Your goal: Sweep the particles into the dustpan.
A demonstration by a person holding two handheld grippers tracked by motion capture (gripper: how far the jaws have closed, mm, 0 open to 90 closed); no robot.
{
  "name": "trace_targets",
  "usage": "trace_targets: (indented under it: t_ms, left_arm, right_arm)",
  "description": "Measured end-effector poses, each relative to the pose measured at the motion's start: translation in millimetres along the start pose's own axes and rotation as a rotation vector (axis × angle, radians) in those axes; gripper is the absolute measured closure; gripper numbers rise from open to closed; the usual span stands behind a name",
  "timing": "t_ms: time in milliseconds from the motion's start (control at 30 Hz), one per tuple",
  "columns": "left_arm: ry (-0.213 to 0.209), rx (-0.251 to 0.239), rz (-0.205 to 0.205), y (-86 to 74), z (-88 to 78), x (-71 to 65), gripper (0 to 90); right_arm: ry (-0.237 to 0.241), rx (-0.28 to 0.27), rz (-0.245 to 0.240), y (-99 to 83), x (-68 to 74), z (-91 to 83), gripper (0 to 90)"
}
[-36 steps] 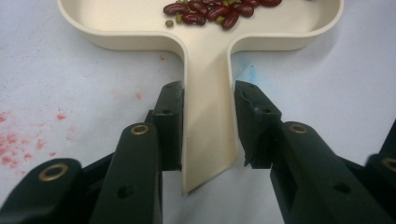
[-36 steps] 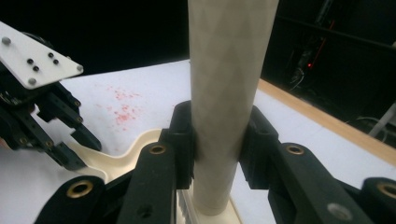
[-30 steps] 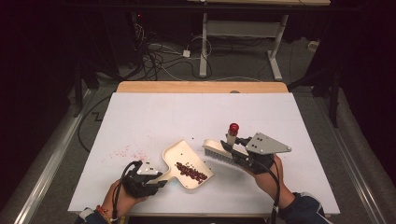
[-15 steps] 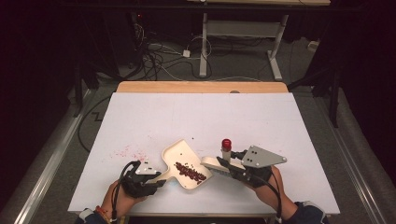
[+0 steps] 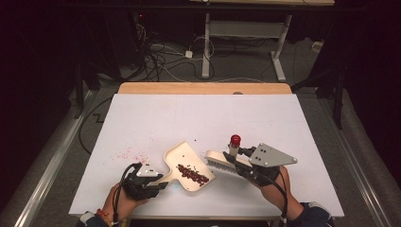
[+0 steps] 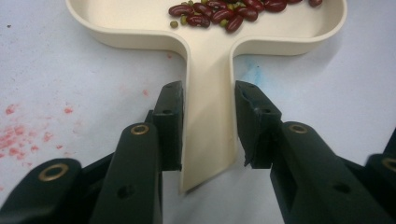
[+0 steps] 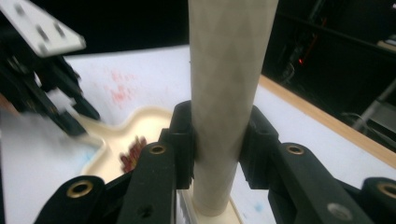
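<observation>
High view: dustpan (image 5: 189,165) with red beans (image 5: 192,173) near the surface (image 5: 198,118) front edge, far half open. Left gripper (image 6: 208,126) fingers straddle its handle, contact uncertain. Right gripper (image 7: 217,140) fingers pinch the brush (image 5: 226,161) handle, bristles partly hidden.

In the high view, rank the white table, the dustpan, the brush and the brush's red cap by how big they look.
1. white table
2. dustpan
3. brush, somewhat smaller, partly hidden by the right gripper
4. red cap

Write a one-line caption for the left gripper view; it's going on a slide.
Left gripper clamps the cream dustpan by its handle, kidney beans inside.
</observation>
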State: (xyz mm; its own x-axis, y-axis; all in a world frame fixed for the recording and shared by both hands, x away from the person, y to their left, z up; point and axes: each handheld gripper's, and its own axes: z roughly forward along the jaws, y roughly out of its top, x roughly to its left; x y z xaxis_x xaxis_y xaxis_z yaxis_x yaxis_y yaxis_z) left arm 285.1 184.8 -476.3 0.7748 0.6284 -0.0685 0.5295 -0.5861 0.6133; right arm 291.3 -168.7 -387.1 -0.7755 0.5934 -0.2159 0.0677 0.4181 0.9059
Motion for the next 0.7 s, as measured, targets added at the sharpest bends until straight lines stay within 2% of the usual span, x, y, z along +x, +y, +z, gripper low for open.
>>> trace_targets:
  t_ms: [100, 167, 333, 400, 467, 600, 700]
  left_arm:
    - [0.003, -0.005, 0.001, 0.0, -2.1, -0.4, 63.0]
    - [0.005, -0.003, 0.003, -0.4, -4.4, -0.5, 63.1]
    - [0.006, -0.006, 0.001, -2.8, -9.2, 1.2, 63.0]
    - [0.010, -0.002, 0.004, -2.9, -9.4, 0.8, 63.0]
    - [0.012, -0.003, 0.005, -3.0, -9.2, 0.5, 63.1]
    - [0.013, 0.003, 0.005, -3.0, -6.6, 0.5, 63.1]
    - [0.014, 0.000, 0.006, -3.0, -7.1, 0.4, 63.0]
  right_arm:
    - [-0.015, 0.045, -0.020, -6.1, -0.9, -1.3, 70.4]
    - [-0.012, 0.065, -0.008, -9.2, -1.1, -2.7, 70.4]
    - [0.026, 0.077, 0.025, -12.2, 2.1, -4.4, 70.4]
    - [0.037, 0.082, 0.014, -10.5, 6.7, -2.6, 70.3]
    - [0.054, 0.076, 0.019, -9.4, 10.4, -0.7, 70.4]
    - [0.085, 0.031, 0.082, -5.4, 12.8, 4.4, 70.4]
    - [0.071, -0.002, 0.067, -2.6, 13.1, 1.7, 70.4]
